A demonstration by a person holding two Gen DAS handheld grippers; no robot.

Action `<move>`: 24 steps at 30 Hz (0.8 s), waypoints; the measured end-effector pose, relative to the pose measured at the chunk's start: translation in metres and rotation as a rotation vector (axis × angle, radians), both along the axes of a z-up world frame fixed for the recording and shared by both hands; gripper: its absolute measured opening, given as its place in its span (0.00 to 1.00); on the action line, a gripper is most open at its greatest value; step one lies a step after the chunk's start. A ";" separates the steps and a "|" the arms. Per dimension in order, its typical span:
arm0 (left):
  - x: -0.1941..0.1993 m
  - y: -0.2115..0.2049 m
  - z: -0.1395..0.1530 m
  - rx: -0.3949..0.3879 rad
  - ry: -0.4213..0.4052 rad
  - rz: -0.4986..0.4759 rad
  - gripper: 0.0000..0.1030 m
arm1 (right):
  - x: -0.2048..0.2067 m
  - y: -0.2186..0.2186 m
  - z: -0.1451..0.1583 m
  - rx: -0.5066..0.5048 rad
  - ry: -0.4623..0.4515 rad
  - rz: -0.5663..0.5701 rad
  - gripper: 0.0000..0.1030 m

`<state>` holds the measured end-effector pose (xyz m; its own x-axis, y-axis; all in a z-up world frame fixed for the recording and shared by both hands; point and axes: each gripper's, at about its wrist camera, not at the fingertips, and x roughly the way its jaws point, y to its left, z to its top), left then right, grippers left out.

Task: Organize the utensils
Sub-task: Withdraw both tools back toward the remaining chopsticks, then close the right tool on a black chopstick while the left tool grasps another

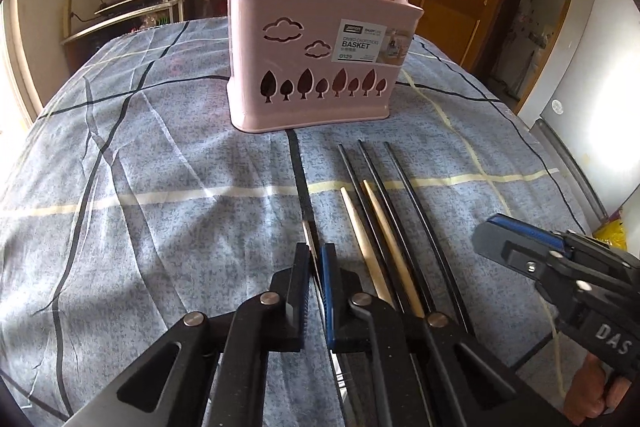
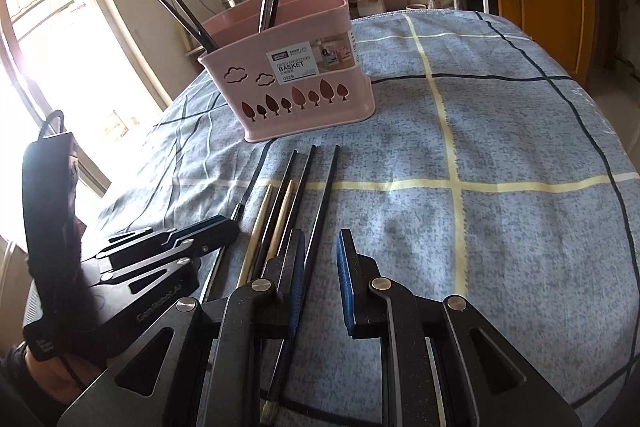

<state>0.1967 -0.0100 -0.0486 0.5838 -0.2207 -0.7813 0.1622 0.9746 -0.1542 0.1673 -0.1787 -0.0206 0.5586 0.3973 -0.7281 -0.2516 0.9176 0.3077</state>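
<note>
On the blue checked tablecloth (image 1: 160, 155), near the pink plastic chopstick basket (image 1: 320, 67), the left gripper (image 1: 316, 267) is pinching one thin dark chopstick (image 1: 308, 215); the right gripper (image 2: 320, 259) is hanging spread. Such a slim stick could swivel and slip out.

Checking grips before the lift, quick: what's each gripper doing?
Left gripper: shut on a thin metal chopstick.
Right gripper: open, holding nothing; a black chopstick lies between its fingers.
</note>
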 end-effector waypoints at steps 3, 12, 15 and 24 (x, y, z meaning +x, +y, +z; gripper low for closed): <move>0.001 0.006 0.001 0.000 0.005 0.015 0.04 | 0.007 0.005 -0.003 -0.014 0.008 0.009 0.16; 0.004 0.032 0.001 -0.015 0.019 0.079 0.04 | 0.031 0.017 -0.014 -0.080 0.042 0.024 0.16; 0.005 0.033 0.001 -0.017 0.021 0.072 0.04 | 0.037 0.022 -0.017 -0.111 0.051 0.031 0.16; 0.010 0.023 0.001 0.053 0.012 0.019 0.05 | 0.042 0.038 -0.017 -0.194 0.030 0.040 0.14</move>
<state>0.2071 0.0130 -0.0476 0.5777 -0.1680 -0.7987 0.1424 0.9843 -0.1041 0.2097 -0.1411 -0.0379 0.5223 0.2695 -0.8091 -0.2819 0.9500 0.1345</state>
